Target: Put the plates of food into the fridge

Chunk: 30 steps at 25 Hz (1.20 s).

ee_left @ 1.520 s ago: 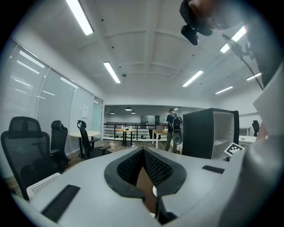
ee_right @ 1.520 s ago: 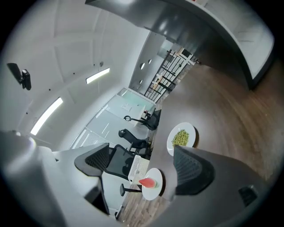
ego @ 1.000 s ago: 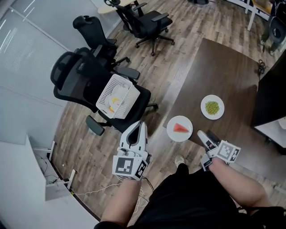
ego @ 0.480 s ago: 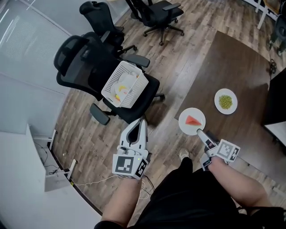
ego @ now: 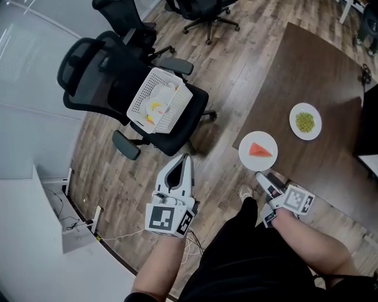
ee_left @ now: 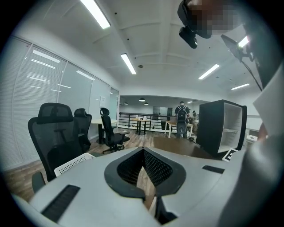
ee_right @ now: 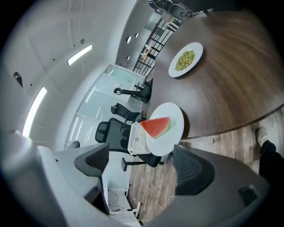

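Observation:
A white plate with a watermelon slice (ego: 258, 150) sits at the near edge of the dark brown table (ego: 307, 65). A second white plate of green peas (ego: 305, 121) lies farther in. My right gripper (ego: 260, 176) is open just short of the watermelon plate (ee_right: 164, 128), which shows beyond its spread jaws with nothing between them (ee_right: 142, 162). The pea plate (ee_right: 185, 59) lies beyond. My left gripper (ego: 184, 159) hovers over the wood floor, shut and empty (ee_left: 143, 151). A black cabinet with white shelves (ee_left: 219, 126) stands on the table's far side.
A black office chair (ego: 112, 82) stands left of the table with a white basket (ego: 158, 108) of items on its seat. More chairs (ego: 201, 12) are farther back. The black cabinet's edge (ego: 369, 124) borders the table on the right. A person's shoe (ego: 245, 193) is by the table corner.
The view has shifted, so the table and chair sit differently in frame. The right gripper's tips are now closer to the watermelon plate, pointing straight at it. The left gripper stays shut.

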Each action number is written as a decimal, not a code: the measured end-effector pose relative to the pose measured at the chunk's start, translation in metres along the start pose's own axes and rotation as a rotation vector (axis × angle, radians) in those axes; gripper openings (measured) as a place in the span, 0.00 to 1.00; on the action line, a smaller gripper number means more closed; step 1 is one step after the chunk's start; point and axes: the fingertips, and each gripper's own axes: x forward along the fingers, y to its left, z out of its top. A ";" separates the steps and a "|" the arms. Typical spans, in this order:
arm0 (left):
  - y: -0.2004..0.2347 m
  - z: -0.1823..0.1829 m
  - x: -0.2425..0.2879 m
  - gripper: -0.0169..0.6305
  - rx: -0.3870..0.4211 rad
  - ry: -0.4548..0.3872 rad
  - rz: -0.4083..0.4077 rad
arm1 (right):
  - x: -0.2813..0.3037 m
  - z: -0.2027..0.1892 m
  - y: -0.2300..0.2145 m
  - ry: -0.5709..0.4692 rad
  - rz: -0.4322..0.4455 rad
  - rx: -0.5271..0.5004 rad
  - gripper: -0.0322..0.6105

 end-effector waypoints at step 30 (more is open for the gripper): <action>0.017 -0.063 0.013 0.03 0.017 0.156 -0.016 | 0.079 -0.014 -0.057 0.010 0.040 0.152 0.77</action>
